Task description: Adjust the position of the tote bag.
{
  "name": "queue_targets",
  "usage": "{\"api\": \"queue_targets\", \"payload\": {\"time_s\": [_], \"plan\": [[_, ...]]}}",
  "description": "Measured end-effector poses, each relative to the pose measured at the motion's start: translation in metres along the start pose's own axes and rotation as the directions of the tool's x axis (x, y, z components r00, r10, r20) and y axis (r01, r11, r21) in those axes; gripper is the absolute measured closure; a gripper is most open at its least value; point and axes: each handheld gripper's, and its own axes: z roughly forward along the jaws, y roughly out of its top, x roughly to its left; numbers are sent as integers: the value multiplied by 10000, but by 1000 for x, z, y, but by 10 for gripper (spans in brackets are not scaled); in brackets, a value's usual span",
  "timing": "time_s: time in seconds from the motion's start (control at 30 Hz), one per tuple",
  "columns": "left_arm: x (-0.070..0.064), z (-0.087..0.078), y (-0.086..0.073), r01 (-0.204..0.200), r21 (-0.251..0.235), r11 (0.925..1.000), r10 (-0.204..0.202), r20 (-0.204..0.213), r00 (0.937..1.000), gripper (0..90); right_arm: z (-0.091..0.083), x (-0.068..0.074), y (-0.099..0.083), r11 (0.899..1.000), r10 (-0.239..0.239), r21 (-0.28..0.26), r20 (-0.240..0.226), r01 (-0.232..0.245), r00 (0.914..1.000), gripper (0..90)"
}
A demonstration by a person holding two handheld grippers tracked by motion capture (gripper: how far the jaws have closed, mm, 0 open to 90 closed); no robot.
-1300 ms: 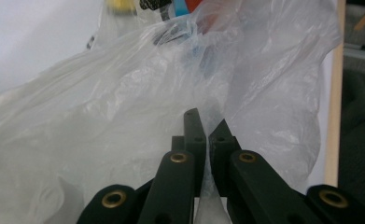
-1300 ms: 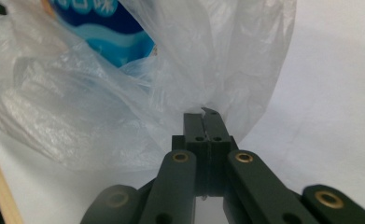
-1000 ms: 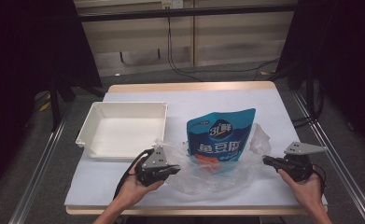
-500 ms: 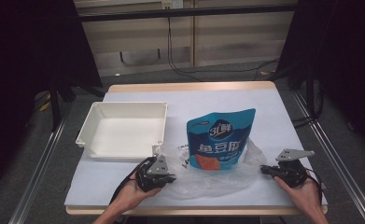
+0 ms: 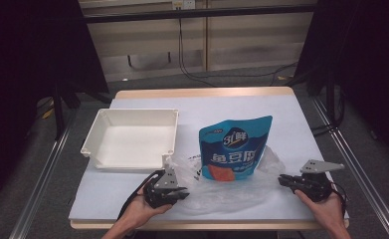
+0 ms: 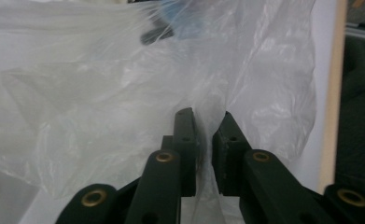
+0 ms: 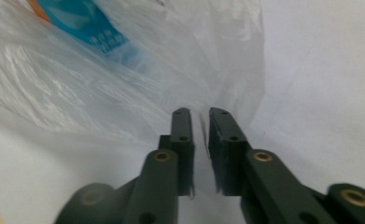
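Both grippers (image 5: 184,191) (image 5: 281,180) nearly closed, pinching plastic bag (image 5: 222,191) edges.

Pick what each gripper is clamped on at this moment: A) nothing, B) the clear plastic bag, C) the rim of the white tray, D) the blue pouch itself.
B: the left gripper and right gripper each have a fold of the clear plastic bag pinched between nearly closed jaws.

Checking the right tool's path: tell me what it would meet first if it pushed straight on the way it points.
The right tool already pinches the clear plastic bag, so more bag film comes first; beyond it, probably the blue snack pouch, though depth is unclear.
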Motion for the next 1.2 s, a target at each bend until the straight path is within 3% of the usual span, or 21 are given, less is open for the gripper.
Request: {"api": "queue_targets", "payload": {"time_s": [0.1,0.17,0.3,0.33,0.47,0.6,0.67,0.73,0.77,0.87,0.93,1.0,1.13,1.17,1.2], "plan": [[-4,-10,5,96,-313,9995,-96,0,10000,678,-8,6,3,9995,-53,-306,-9,53,10000,708],[-7,-16,6,77,-715,9974,-70,98,9999,678,-14,11,5,9984,-147,-546,-72,143,9999,674],[-7,-34,11,111,-1356,9907,-139,-203,9997,648,-23,21,12,9957,-225,-909,-228,204,9995,660],[-6,-40,12,182,-1553,9877,-223,-246,9994,646,-24,23,14,9949,-261,-978,-234,237,9994,671],[1,-50,19,355,-2063,9778,-427,-304,9986,675,-28,35,23,9908,-647,-1238,-774,548,9949,871],[8,-49,41,195,-2471,9688,-261,-233,9994,737,-20,44,35,9902,-970,-1119,-1248,832,9874,900],[13,-44,51,66,-2441,9697,-133,-260,9996,761,-11,47,42,9895,-1183,-989,-1309,1057,9843,900],[19,-34,57,157,-2692,9630,-300,-492,9983,797,-3,49,49,9882,-1355,-899,-1404,1237,9808,900],[25,-29,58,382,-2736,9611,-484,-306,9984,807,0,49,52,9869,-1480,-851,-1363,1372,9796,900],[36,-13,56,846,-2440,9661,-908,-143,9958,816,7,48,57,9845,-1674,-754,-1293,1587,9774,900],[37,-4,53,862,-1964,9767,-895,-84,9959,814,10,45,56,9848,-1686,-627,-1142,1623,9791,900],[38,2,49,862,-1316,9875,-913,-333,9953,813,11,40,54,9871,-1545,-553,-816,1503,9846,900],[38,14,41,864,-685,9939,-872,-87,9962,785,13,24,47,9933,-1083,-433,-295,1070,9937,900],[36,16,41,804,-531,9953,-809,-81,9967,755,17,18,47,9931,-1133,-313,49,1134,9935,893],[35,17,40,766,-395,9963,-767,-9,9971,755,17,18,47,9931,-1133,-313,49,1134,9935,893]]}}
